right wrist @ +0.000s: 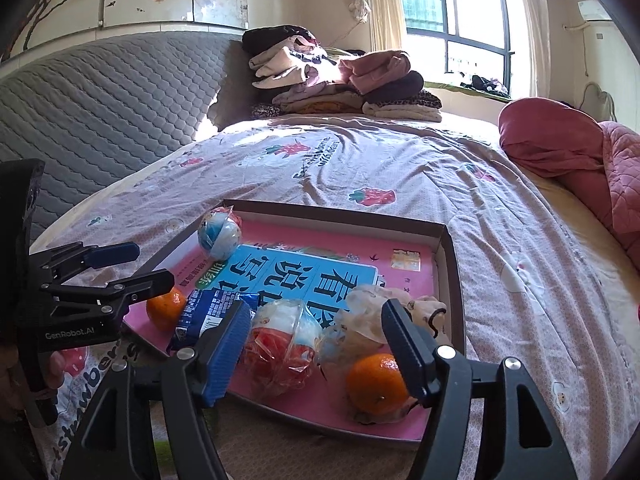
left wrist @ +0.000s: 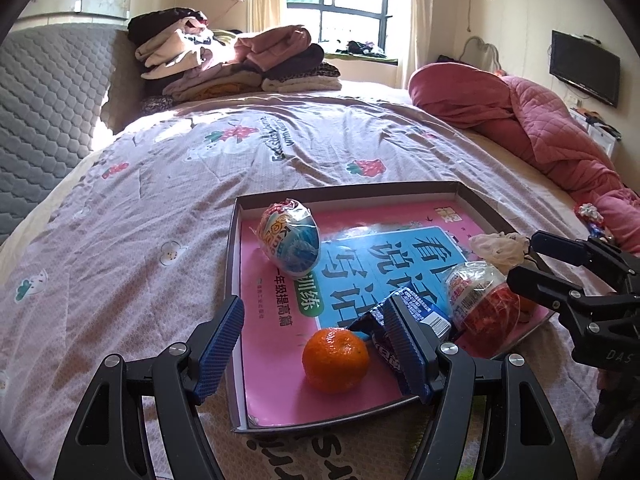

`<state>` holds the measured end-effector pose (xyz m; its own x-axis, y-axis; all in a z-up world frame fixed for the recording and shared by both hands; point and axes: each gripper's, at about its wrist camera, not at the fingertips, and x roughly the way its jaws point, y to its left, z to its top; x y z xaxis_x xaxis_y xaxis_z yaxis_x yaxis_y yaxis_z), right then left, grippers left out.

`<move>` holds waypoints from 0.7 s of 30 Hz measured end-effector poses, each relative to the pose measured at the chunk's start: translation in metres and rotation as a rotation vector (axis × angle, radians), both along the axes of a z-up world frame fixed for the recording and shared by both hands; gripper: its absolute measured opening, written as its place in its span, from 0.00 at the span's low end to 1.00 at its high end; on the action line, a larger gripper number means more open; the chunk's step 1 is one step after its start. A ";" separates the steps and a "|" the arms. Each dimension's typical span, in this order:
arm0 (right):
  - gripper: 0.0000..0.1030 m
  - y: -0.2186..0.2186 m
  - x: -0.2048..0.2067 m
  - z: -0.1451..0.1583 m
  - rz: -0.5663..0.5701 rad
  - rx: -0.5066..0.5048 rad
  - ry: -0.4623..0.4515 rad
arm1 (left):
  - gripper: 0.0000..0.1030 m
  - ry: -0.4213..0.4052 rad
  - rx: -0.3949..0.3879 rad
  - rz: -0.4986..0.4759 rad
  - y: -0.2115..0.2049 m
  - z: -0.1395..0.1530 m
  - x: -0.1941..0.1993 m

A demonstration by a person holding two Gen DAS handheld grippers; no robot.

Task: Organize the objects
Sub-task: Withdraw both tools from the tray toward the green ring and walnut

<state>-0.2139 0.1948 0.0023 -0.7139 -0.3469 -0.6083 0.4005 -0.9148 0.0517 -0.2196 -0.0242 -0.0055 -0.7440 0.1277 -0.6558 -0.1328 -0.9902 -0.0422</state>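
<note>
A shallow cardboard tray (left wrist: 348, 191) lies on the bed with a pink and blue book (left wrist: 272, 360) inside. On the book lie a blue-white wrapped egg toy (left wrist: 290, 240), an orange (left wrist: 335, 360), a blue snack packet (left wrist: 416, 312), a red-white wrapped egg toy (left wrist: 482, 300) and a crumpled pale bag (left wrist: 498, 247). My left gripper (left wrist: 316, 352) is open over the tray's near left part, the orange between its fingers. My right gripper (right wrist: 316, 354) is open over the red egg toy (right wrist: 280, 344) and pale bag (right wrist: 368, 320), a second orange (right wrist: 376, 384) by its right finger.
The tray (right wrist: 454, 280) sits on a pink strawberry-print bedspread (left wrist: 160, 200). Folded clothes (left wrist: 224, 60) are stacked at the far end. A red quilt (left wrist: 540, 128) is bunched at the right. A grey padded headboard (left wrist: 40, 100) runs along the left.
</note>
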 end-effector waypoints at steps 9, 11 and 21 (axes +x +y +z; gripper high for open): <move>0.68 -0.002 0.005 0.006 0.016 -0.003 0.008 | 0.72 0.011 -0.004 -0.004 0.004 0.009 0.008; 0.68 -0.001 0.008 0.008 0.020 -0.011 0.010 | 0.72 0.017 -0.006 -0.005 0.005 0.011 0.011; 0.69 0.003 0.021 0.020 0.020 -0.028 0.034 | 0.72 0.036 -0.006 -0.010 0.010 0.021 0.021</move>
